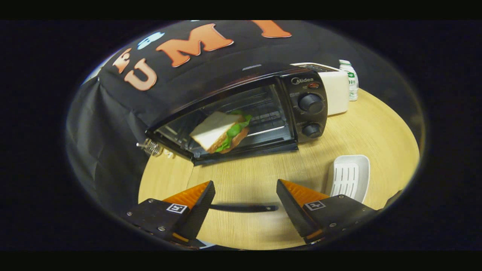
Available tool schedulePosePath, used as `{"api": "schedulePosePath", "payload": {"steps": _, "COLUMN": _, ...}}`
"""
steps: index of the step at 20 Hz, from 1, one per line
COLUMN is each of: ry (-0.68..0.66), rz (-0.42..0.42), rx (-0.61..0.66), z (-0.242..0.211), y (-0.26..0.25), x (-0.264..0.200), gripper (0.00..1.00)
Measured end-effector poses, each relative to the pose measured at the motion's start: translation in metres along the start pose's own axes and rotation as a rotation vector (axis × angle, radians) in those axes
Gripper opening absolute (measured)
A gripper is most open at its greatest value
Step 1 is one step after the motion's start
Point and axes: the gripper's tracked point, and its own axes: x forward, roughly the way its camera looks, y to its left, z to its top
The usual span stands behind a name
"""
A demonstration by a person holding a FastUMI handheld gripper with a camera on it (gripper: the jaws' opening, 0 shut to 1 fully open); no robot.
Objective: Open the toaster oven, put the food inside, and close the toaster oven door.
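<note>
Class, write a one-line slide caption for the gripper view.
Open gripper hangs over the wooden table, with the sandwich already in the open toaster oven.

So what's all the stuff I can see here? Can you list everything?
toaster oven: one, black, on the table beyond the fingers, door open
sandwich: one, white bread with green lettuce, inside the oven
knobs: two, black, on the oven's front panel
dish: one, white, ridged inside, on the table just ahead of one finger
white box appliance: one, white, beside the oven
bottle: one, white with a green label, past the white appliance
table: one, light wood
cloth wall: one, black, behind the oven
gripper: one, fingers open and spread apart, holding nothing, above the table
</note>
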Motion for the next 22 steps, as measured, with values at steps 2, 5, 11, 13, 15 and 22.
{"api": "schedulePosePath", "payload": {"steps": 2, "ry": 0.047, "rz": -0.019, "rx": -0.059, "z": -0.018, "y": -0.004, "x": -0.007, "gripper": 0.97}}
{"api": "schedulePosePath", "payload": {"steps": 5, "ry": 0.111, "rz": -0.022, "rx": -0.123, "z": -0.045, "y": -0.007, "x": -0.011, "gripper": 0.97}}
{"api": "schedulePosePath", "payload": {"steps": 11, "ry": 0.189, "rz": -0.050, "rx": -0.180, "z": -0.077, "y": -0.012, "x": -0.007, "gripper": 0.96}}
{"api": "schedulePosePath", "payload": {"steps": 13, "ry": 0.195, "rz": -0.056, "rx": -0.218, "z": -0.079, "y": -0.011, "x": -0.010, "gripper": 0.95}}
{"api": "schedulePosePath", "payload": {"steps": 15, "ry": 0.230, "rz": -0.042, "rx": -0.226, "z": -0.091, "y": -0.007, "x": -0.011, "gripper": 0.93}}
{"api": "schedulePosePath", "payload": {"steps": 22, "ry": 0.255, "rz": -0.071, "rx": -0.209, "z": -0.096, "y": -0.007, "x": 0.019, "gripper": 0.91}}
